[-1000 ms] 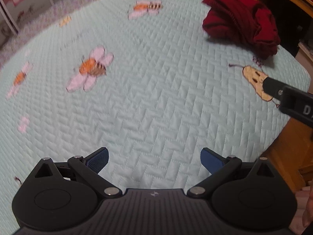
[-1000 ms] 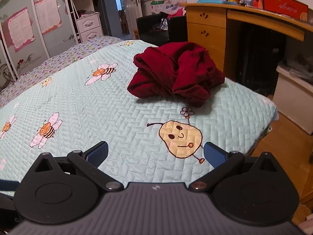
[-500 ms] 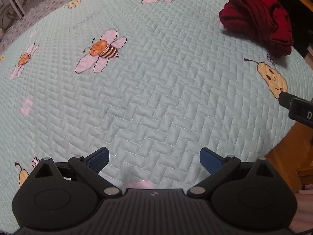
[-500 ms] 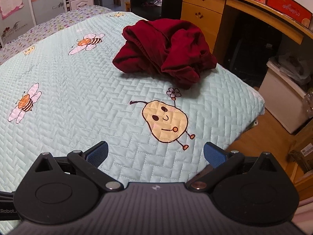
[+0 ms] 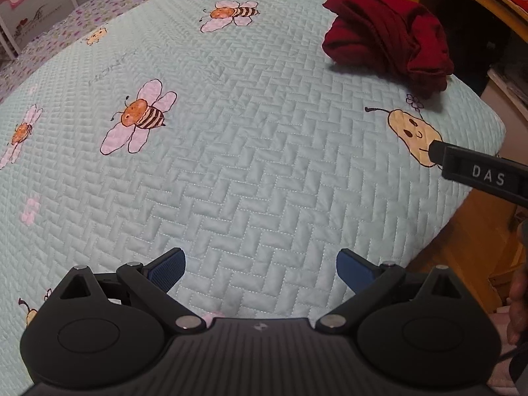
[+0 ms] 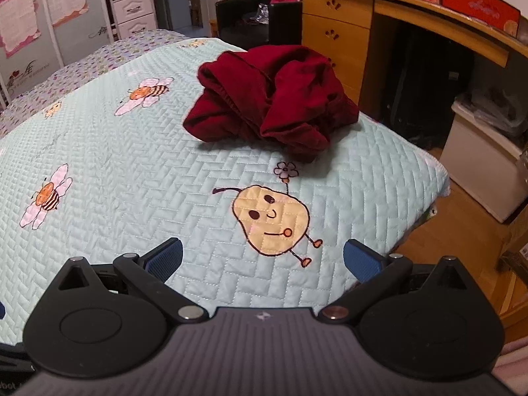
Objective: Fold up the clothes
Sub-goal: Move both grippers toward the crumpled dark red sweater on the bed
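A crumpled dark red garment (image 6: 270,102) lies in a heap on the pale green quilted bed (image 6: 138,178), near its far right corner; it also shows in the left wrist view (image 5: 389,36). My right gripper (image 6: 262,260) is open and empty, held over the bed's near edge by the pear picture, well short of the garment. My left gripper (image 5: 260,269) is open and empty over bare quilt, further left. The right gripper's black body (image 5: 478,173) shows at the right edge of the left wrist view.
The quilt carries bee pictures (image 5: 138,117) and a pear picture (image 6: 270,219). A wooden desk with drawers (image 6: 333,43) stands past the bed's right corner, with a white box (image 6: 485,161) on the wooden floor (image 6: 455,241). White cabinets (image 6: 135,13) stand at the back left.
Both grippers have shifted over the bed's near edge; the garment now sits closer and more central in the right wrist view. Both stay open and empty.
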